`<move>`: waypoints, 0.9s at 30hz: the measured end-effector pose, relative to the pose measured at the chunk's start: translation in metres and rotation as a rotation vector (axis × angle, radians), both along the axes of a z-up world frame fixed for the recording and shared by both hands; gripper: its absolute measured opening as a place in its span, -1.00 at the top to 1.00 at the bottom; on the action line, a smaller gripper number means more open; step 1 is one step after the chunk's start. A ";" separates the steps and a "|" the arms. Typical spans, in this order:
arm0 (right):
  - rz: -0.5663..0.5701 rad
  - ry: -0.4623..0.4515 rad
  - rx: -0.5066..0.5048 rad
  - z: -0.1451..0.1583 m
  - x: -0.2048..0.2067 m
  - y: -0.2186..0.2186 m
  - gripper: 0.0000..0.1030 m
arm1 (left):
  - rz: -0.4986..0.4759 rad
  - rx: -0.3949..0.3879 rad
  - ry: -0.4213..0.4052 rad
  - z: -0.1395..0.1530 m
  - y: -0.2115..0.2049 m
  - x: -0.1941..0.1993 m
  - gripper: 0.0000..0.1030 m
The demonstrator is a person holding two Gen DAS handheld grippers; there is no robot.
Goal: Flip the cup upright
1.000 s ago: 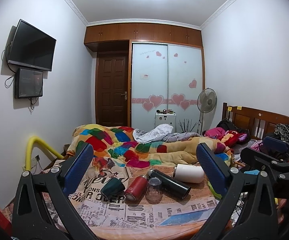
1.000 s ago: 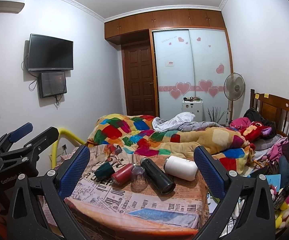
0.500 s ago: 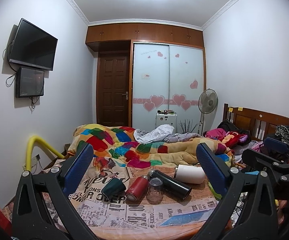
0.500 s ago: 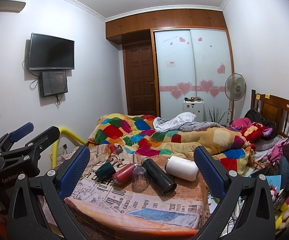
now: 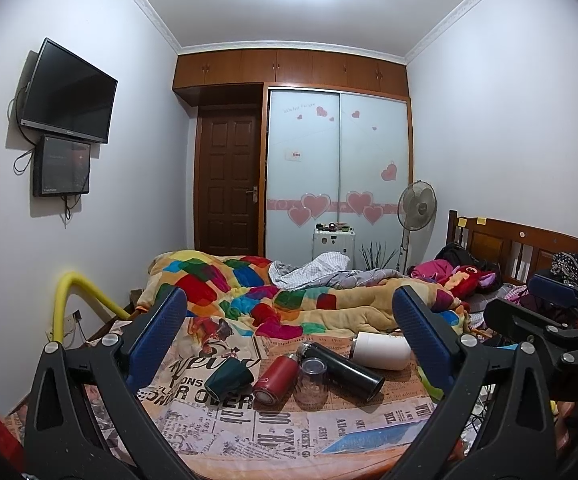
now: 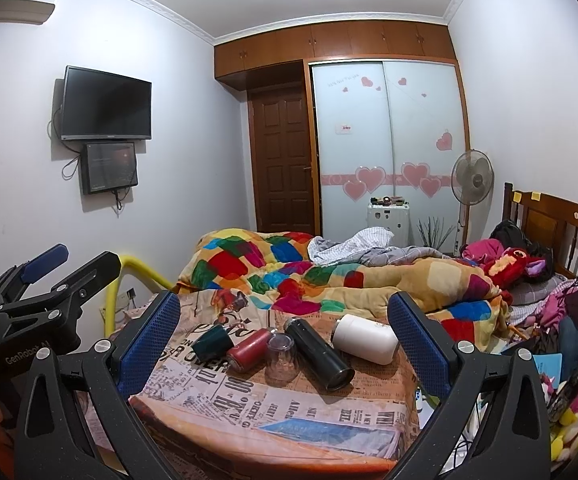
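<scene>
Clear cup upside down on the surface, between red bottle and black bottle, left gripper and right gripper jaws wide open, holding nothing

A wall television hangs left of the fingers, a smaller screen beneath it. Ahead, beyond the fingertips, lies a patchwork quilt; farther off stand a brown door and a pedestal fan to its right.
</scene>
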State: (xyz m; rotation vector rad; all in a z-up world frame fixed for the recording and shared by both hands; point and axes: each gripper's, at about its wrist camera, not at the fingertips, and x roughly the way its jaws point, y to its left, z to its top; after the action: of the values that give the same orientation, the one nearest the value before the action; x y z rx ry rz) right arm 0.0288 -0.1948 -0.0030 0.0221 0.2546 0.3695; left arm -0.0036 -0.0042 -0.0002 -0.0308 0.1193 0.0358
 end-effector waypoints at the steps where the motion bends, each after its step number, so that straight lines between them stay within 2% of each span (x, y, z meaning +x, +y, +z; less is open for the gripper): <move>1: 0.000 0.000 0.000 0.001 -0.001 0.001 -1.00 | 0.000 -0.001 -0.002 0.000 0.000 0.000 -1.00; 19: 0.005 0.005 -0.010 0.009 -0.005 0.007 -1.00 | 0.008 -0.007 0.000 -0.004 0.003 0.001 -1.00; 27: 0.003 0.062 -0.029 -0.008 0.018 0.008 -1.00 | 0.074 -0.015 0.087 -0.031 0.024 0.040 -1.00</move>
State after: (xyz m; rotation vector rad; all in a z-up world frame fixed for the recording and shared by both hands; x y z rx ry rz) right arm 0.0470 -0.1867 -0.0108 0.0047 0.3210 0.3683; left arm 0.0362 0.0202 -0.0311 -0.0487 0.2055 0.1101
